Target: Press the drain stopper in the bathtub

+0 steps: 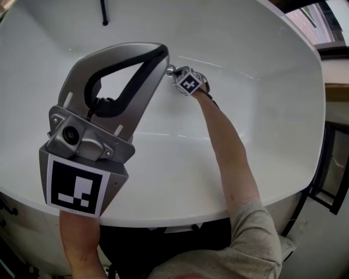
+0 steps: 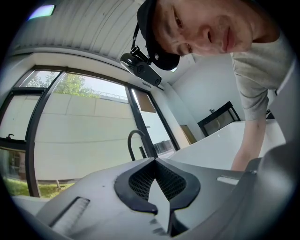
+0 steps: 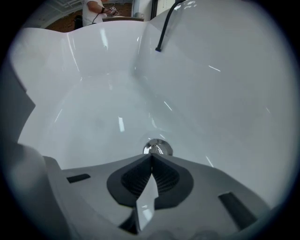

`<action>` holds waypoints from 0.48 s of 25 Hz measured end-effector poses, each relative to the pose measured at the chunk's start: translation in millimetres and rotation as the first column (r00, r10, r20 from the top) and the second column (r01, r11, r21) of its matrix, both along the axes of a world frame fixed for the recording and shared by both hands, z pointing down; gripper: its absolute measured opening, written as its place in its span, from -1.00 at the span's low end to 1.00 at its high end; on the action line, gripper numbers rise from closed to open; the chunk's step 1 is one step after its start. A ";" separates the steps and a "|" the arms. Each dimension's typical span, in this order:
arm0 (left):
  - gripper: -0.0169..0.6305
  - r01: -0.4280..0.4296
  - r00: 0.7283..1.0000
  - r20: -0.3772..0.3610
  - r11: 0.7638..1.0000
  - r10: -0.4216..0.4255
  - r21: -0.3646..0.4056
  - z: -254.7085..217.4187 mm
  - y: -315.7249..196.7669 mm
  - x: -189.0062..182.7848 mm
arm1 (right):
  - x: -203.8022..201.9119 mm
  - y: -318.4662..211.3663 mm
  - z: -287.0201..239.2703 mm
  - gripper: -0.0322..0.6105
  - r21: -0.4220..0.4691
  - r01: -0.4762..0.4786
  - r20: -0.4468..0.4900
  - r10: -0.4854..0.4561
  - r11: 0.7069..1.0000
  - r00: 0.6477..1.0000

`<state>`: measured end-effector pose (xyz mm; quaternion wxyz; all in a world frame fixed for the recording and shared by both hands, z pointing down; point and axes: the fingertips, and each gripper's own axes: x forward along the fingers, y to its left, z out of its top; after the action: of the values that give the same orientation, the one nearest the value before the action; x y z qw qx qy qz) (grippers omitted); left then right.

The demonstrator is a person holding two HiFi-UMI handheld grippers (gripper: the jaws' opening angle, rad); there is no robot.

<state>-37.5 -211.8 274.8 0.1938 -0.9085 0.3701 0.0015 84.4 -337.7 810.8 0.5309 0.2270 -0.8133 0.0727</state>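
The chrome drain stopper [image 1: 170, 70] sits on the floor of the white bathtub [image 1: 262, 109]. My right gripper [image 1: 176, 74] reaches down into the tub on an outstretched arm, its tips right at the stopper. In the right gripper view the jaws [image 3: 151, 155] are shut with nothing between them, and the round stopper [image 3: 158, 147] shows just past their tips; whether they touch it I cannot tell. My left gripper [image 1: 162, 53] is held high above the near rim, close to the head camera. It points away from the tub floor, shut and empty [image 2: 153, 160].
A thin black faucet spout [image 1: 103, 13] hangs over the tub's far end [image 3: 163, 29]. The tub's near rim [image 1: 180, 215] lies under my arms. A black metal frame [image 1: 327, 180] stands to the tub's right, below a window [image 1: 313, 19].
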 end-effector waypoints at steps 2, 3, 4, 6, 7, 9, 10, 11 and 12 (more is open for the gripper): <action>-0.92 0.004 1.000 0.009 1.000 -0.004 0.006 0.4 -0.5 -0.7 | 3.1 -10.1 11.1 -0.89 0.017 -0.052 0.011 0.052 0.999 0.999; -0.92 0.004 1.000 0.019 1.000 -0.004 0.008 1.2 -0.8 -0.9 | 1.6 -15.1 14.9 -0.89 0.023 -0.075 0.023 0.074 0.997 0.997; -0.92 0.002 1.000 0.031 1.000 -0.003 0.010 2.3 -0.9 -0.8 | -1.2 -19.5 18.1 -0.89 0.028 -0.089 0.032 0.089 0.996 0.996; -0.92 -0.004 0.998 0.058 1.000 0.003 0.013 4.7 -0.3 0.4 | -7.6 -25.3 24.5 -0.89 0.034 -0.098 0.036 0.097 0.995 0.995; -0.92 -0.007 0.998 0.068 1.000 0.006 0.014 5.8 0.0 1.0 | -9.6 -26.8 27.7 -0.89 0.036 -0.100 0.034 0.099 0.994 0.995; -0.92 -0.005 0.997 0.083 1.000 0.004 0.015 6.8 -0.2 1.3 | -10.9 -28.4 34.0 -0.89 0.039 -0.104 0.029 0.103 0.994 0.994; -0.92 -0.001 0.996 0.089 1.000 0.000 0.016 6.5 -0.7 1.0 | -10.7 -28.6 37.0 -0.89 0.040 -0.106 0.026 0.105 0.994 0.994; -0.92 0.003 0.996 0.094 1.000 -0.005 0.020 5.8 -1.1 0.7 | -10.1 -28.6 40.0 -0.89 0.042 -0.107 0.021 0.106 0.993 0.994; -0.92 0.008 0.995 0.097 1.000 -0.010 0.026 5.4 -1.3 0.4 | -9.4 -28.5 42.9 -0.88 0.046 -0.105 0.015 0.105 0.993 0.994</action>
<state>-37.1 -213.1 280.2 0.2232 -0.9034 0.3642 -0.0390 75.0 -366.2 853.7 0.5156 0.2813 -0.8050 0.0831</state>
